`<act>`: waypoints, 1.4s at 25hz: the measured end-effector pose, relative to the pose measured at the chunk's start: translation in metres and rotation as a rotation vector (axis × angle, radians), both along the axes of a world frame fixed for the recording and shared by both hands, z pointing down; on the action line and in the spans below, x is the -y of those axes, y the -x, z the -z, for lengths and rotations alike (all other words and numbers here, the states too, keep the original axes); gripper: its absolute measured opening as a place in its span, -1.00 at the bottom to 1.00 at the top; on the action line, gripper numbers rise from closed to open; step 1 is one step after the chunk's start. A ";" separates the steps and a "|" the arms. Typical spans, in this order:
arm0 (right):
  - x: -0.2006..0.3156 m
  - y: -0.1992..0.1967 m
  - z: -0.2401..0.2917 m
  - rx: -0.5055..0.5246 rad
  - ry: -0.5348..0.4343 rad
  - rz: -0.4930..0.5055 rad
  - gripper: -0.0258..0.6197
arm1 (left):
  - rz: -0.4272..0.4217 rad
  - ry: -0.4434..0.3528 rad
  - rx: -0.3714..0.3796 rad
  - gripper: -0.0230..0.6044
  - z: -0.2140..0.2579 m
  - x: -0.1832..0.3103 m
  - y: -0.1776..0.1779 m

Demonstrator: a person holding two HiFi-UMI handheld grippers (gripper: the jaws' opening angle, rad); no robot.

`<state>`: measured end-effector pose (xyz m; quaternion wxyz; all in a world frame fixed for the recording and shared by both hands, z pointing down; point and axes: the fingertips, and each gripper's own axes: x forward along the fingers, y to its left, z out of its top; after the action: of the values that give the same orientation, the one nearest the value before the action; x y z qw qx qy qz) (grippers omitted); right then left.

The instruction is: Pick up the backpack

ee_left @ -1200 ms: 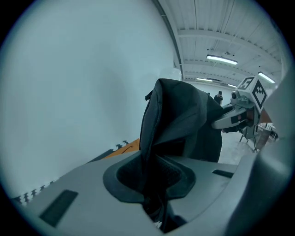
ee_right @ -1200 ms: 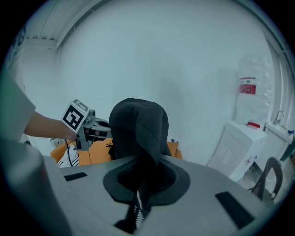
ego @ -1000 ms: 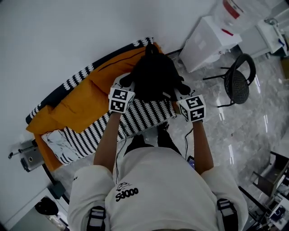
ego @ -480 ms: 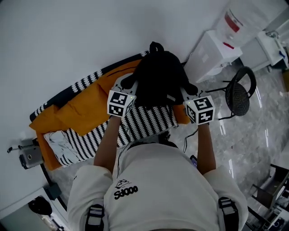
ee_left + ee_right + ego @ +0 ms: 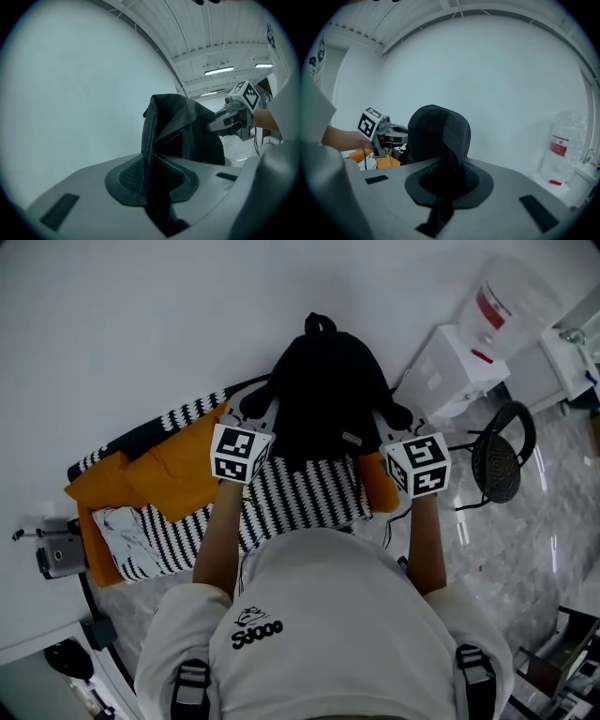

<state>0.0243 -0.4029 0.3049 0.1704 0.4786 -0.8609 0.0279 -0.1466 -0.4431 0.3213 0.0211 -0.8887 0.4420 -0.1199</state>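
Note:
The black backpack hangs in the air between my two grippers, above the sofa. My left gripper is shut on the bag's left edge, and dark fabric runs between its pads. On the other side my right gripper is shut on the bag's right edge, with a fold of fabric pinched in its jaws. In the left gripper view the backpack fills the middle, with the right gripper's marker cube behind it. The right gripper view shows the backpack and the left gripper's cube.
Below the bag lies a sofa with an orange cover and a black-and-white striped throw. A white water dispenser with a bottle stands to the right, next to a black chair. A white wall rises behind.
Both grippers have risen together with the backpack, which was resting on the sofa and now hangs above it. The grips have not changed.

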 end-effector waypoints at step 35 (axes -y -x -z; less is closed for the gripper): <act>-0.028 0.008 0.094 -0.002 -0.188 -0.020 -0.79 | 0.070 -0.254 0.043 -0.72 0.110 -0.044 0.008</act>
<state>0.0165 -0.3752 0.2110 0.1252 0.5009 -0.8548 -0.0520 -0.1550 -0.3995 0.2117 0.1386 -0.8600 0.4840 -0.0828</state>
